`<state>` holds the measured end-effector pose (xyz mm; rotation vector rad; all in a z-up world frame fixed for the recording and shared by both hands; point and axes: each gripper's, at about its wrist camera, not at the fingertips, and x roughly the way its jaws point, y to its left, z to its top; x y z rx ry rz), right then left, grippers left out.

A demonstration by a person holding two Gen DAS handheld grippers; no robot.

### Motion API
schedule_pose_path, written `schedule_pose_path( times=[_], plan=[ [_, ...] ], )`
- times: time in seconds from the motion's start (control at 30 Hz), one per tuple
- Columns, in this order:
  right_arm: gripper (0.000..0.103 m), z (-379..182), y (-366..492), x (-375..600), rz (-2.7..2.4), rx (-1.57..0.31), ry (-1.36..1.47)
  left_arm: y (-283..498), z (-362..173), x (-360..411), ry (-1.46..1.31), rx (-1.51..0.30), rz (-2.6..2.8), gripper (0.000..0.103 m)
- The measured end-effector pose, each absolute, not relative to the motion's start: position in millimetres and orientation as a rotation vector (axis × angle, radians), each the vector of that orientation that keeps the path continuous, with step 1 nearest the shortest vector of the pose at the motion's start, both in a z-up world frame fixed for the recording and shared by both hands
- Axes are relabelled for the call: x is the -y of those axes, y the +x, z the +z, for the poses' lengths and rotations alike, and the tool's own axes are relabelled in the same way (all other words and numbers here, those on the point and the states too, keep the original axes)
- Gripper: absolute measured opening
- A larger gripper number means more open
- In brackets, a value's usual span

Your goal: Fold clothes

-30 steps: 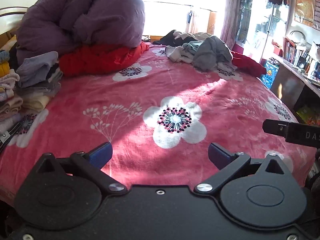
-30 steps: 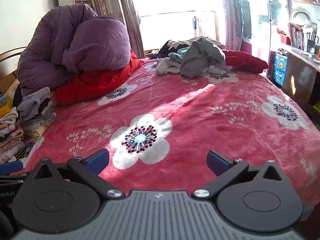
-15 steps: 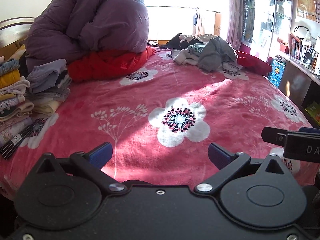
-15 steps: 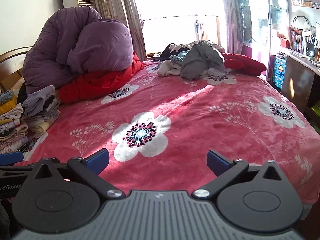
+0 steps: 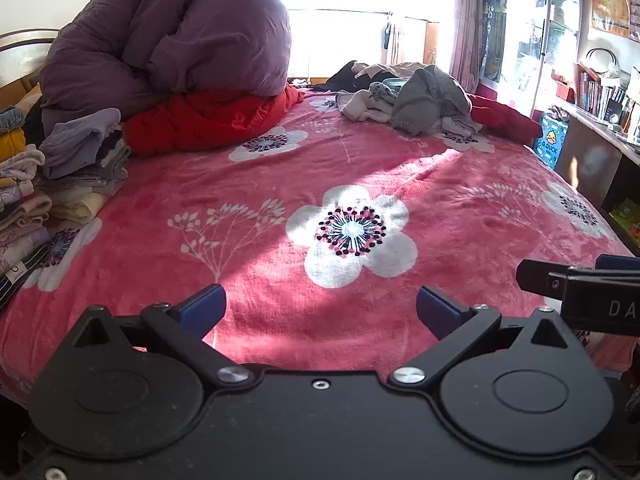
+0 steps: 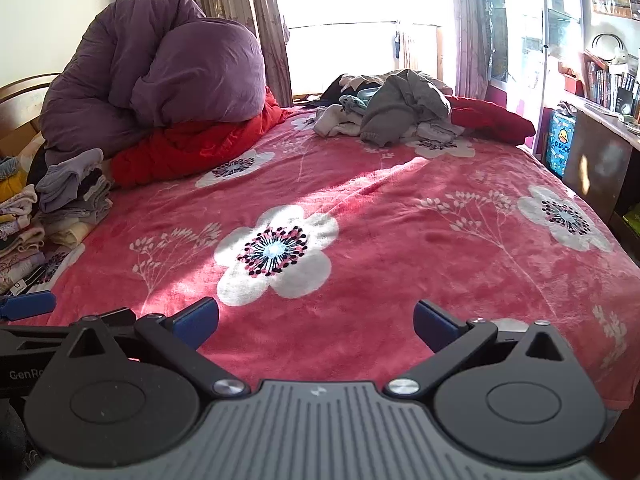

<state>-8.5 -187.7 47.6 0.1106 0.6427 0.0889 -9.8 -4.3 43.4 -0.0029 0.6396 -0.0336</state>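
A heap of unfolded clothes (image 5: 416,98) lies at the far end of the bed, grey and white pieces on top; it also shows in the right wrist view (image 6: 400,106). Stacks of folded clothes (image 5: 72,168) stand along the left edge of the bed, and in the right wrist view (image 6: 60,200) too. My left gripper (image 5: 320,308) is open and empty over the near edge of the pink flowered blanket (image 5: 280,184). My right gripper (image 6: 316,320) is open and empty beside it, also at the near edge.
A purple duvet (image 5: 168,40) sits on a red quilt (image 5: 208,120) at the back left. A red garment (image 6: 488,120) lies at the back right. A desk with books (image 5: 600,112) runs along the right wall. A window (image 6: 360,20) is behind the bed.
Both grippers have pulled back and tilted up a little, so more of the bed and room shows. Both stay open and empty.
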Motion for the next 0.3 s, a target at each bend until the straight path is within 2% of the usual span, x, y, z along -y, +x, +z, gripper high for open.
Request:
schedule_pose_path(
  times=[0.3],
  plan=[
    [0.103,46.2,-9.9,190.4,0.096,-0.633,0.125,-12.5,39.5,7.5,0.02,-0.621,-0.034,0.103]
  ],
)
